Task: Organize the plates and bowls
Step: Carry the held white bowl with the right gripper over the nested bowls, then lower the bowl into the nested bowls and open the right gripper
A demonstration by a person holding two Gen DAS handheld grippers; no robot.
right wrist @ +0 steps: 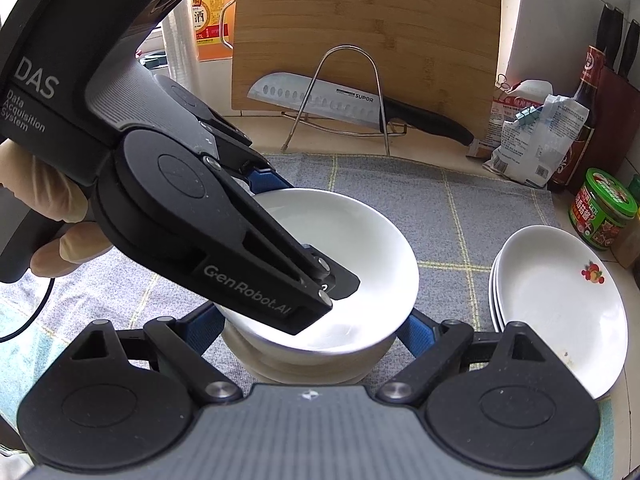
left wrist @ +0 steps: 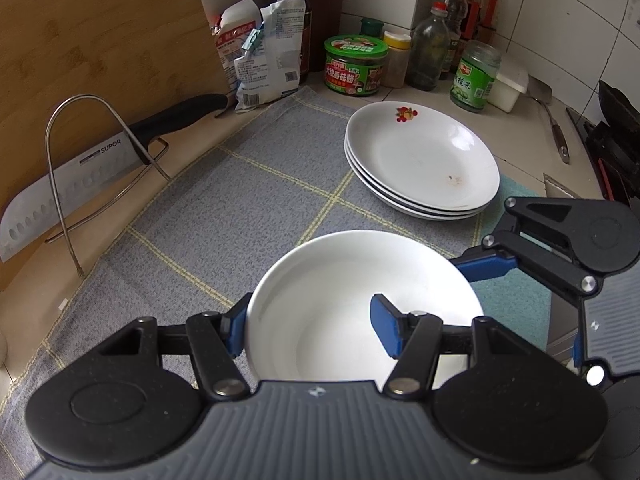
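Observation:
A white bowl [left wrist: 352, 292] sits on the grey checked cloth [left wrist: 224, 200], stacked on another bowl [right wrist: 304, 364] in the right wrist view. My left gripper [left wrist: 312, 330] straddles the bowl's near rim, one blue pad outside, one inside; the jaws stand wide and I cannot tell if they press the rim. In the right wrist view it reaches in over the top bowl [right wrist: 360, 236]. My right gripper [right wrist: 310, 326] is open, its pads on either side of the lower bowl, and also shows in the left wrist view [left wrist: 486, 260]. A stack of three white plates [left wrist: 420, 160] lies beyond.
A wire rack [left wrist: 100, 172] holds a SUPOR knife [left wrist: 68, 188] against a bamboo board [left wrist: 96, 48] at the left. Jars, bottles and bags [left wrist: 356, 64] line the back wall. A spatula [left wrist: 554, 124] and stove [left wrist: 616, 140] are at the right.

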